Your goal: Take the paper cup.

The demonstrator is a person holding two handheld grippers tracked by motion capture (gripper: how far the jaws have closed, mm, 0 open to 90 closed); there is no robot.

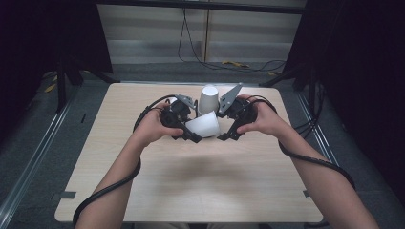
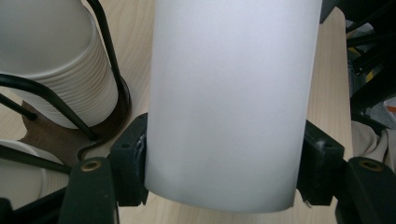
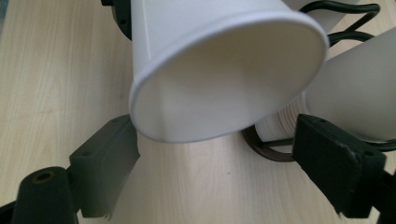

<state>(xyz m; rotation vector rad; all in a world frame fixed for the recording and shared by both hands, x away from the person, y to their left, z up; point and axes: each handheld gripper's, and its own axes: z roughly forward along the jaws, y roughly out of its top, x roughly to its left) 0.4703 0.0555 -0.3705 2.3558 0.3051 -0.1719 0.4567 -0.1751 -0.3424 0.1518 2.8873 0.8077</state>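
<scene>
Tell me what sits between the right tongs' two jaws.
Nothing but bare wooden table, seen in the right gripper view. The right tongs stand open, and the white paper cup, held by the left tongs, hangs just beyond their pads, untouched.

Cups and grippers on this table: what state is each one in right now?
Held cup: on its side, off the table, clamped in the left gripper.
Cup stack: upside down in a black wire holder.
Left gripper: shut on the held cup.
Right gripper: jaws open, touching nothing.
</scene>
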